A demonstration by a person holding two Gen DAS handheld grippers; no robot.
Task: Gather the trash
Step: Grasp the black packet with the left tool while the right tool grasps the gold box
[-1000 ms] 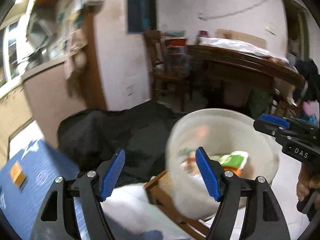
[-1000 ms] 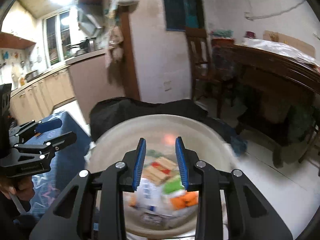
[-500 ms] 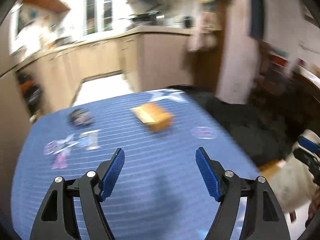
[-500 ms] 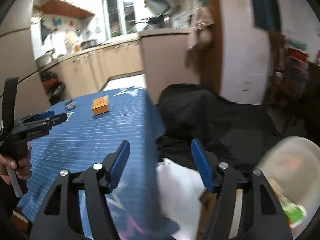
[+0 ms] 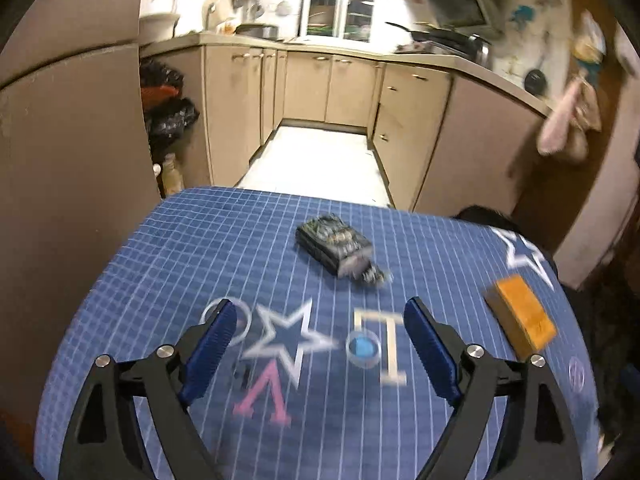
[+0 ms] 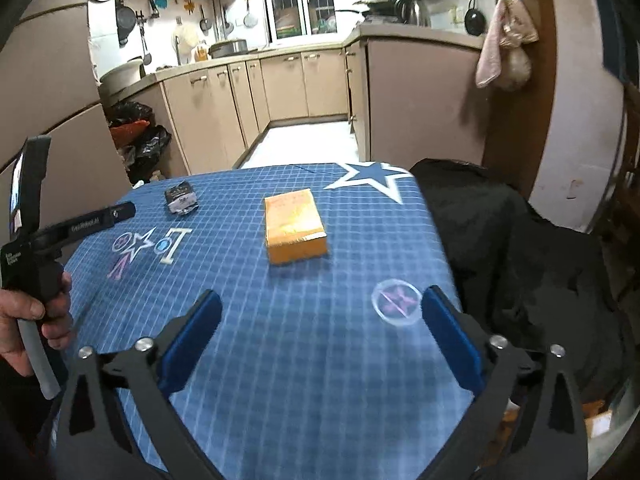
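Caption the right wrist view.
Open right gripper above blue grid tablecloth, facing orange rectangular box and dark crumpled packet.

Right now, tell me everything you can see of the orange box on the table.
The orange box is a flat rectangular carton, cardboard by its look, with a glossy top and closed ends. It lies flat on the blue checked tablecloth, towards the side where a white star is printed. Only the cloth touches it. The dark packet lies well apart, and neither claw reaches it.
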